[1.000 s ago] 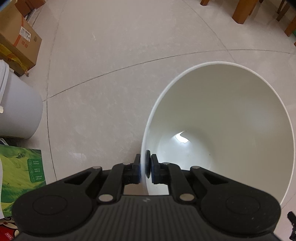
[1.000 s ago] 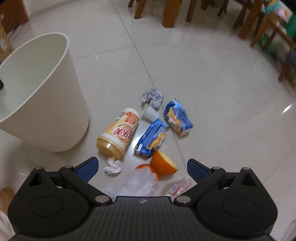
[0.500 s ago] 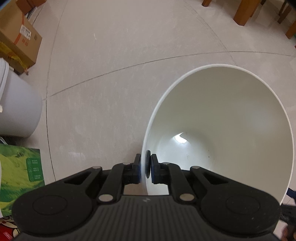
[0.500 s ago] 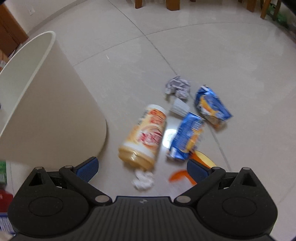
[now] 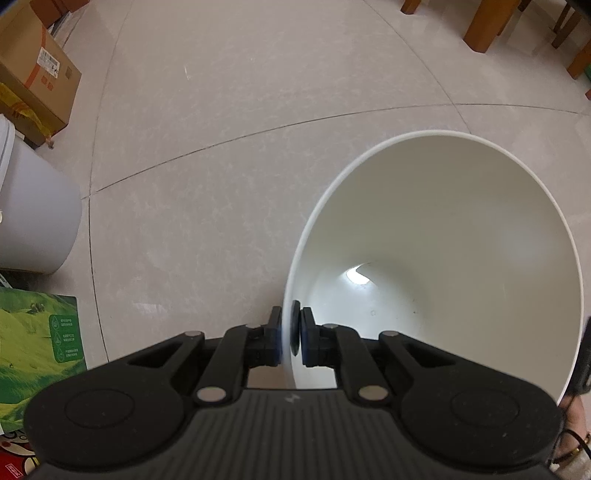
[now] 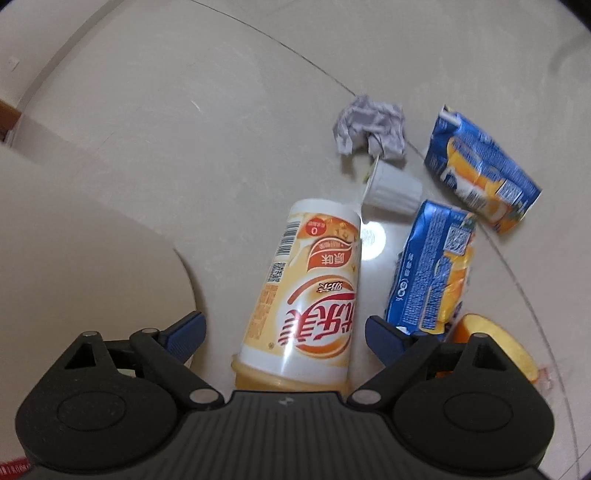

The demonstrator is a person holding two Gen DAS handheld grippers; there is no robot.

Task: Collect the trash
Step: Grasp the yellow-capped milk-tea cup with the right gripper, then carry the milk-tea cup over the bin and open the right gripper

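Note:
My left gripper is shut on the near rim of the white trash bin, which tilts away and looks empty inside. In the right wrist view, the bin's outer wall fills the left side. My right gripper hangs low over a lying milk-tea cup with an orange-and-white label; its jaws are closing and the cup lies between them, pads apart from it. Beyond lie a crumpled paper, a small white cup, two blue snack wrappers and an orange peel.
In the left wrist view, a cardboard box, a white bucket and a green carton stand at the left. Wooden furniture legs rise at the top right. A person's foot shows at the lower right.
My right gripper has dropped toward the floor and over the milk-tea cup, which now lies between its jaws; they have narrowed slightly. The left gripper keeps its hold on the bin rim.

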